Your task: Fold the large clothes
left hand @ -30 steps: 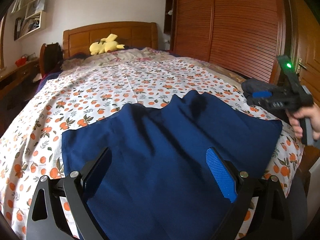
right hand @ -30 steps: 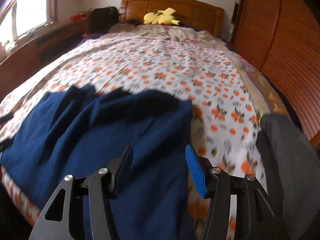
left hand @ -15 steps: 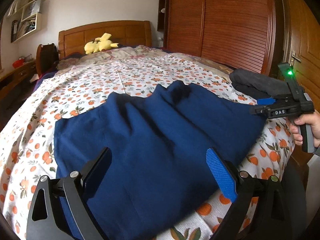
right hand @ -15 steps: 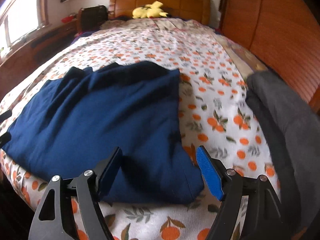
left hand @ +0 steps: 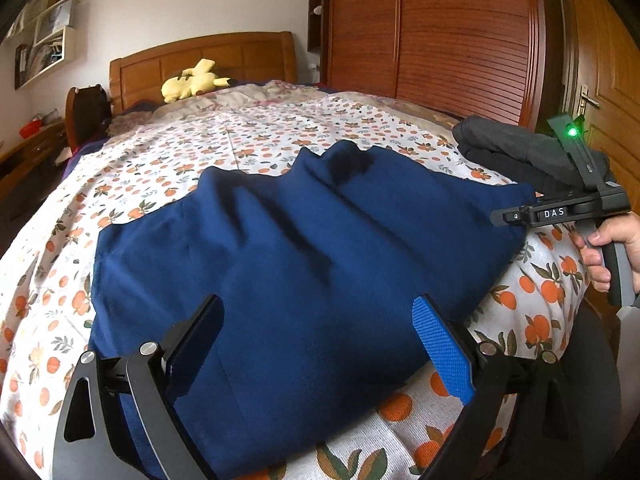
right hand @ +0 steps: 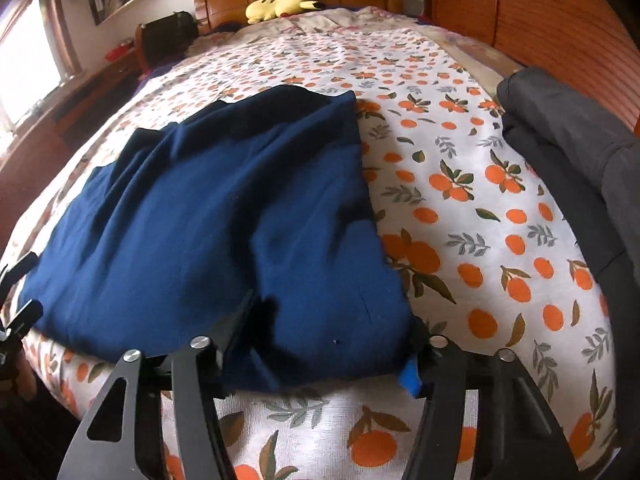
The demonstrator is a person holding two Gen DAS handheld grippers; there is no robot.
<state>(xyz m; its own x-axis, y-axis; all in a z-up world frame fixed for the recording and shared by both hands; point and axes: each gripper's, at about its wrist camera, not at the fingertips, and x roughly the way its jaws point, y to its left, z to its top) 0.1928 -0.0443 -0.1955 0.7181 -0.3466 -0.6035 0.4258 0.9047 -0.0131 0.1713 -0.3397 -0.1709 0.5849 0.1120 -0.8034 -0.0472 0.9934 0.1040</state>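
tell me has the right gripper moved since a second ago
Yes. The right gripper has come down toward the near corner of the blue garment, its jaws closing around that edge; the yellow plush now sits higher in its view.

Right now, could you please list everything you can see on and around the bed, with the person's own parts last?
navy garment: one, dark blue, spread at the near end of the bed, its near corner between the right gripper's jaws
dark grey garment: one, charcoal, bunched at the bed's right edge
bedsheet: one, white with orange fruit print, covering the bed
yellow plush toy: one, yellow, by the headboard
headboard: one, brown wood, far end
wardrobe: one, reddish-brown slatted doors, right of the bed
wall shelf: one, pale, on the left wall
left gripper: one, black, jaws open above the navy garment
right gripper: one, black, jaws just closing around the garment's corner
hand: one, holding the right gripper's handle
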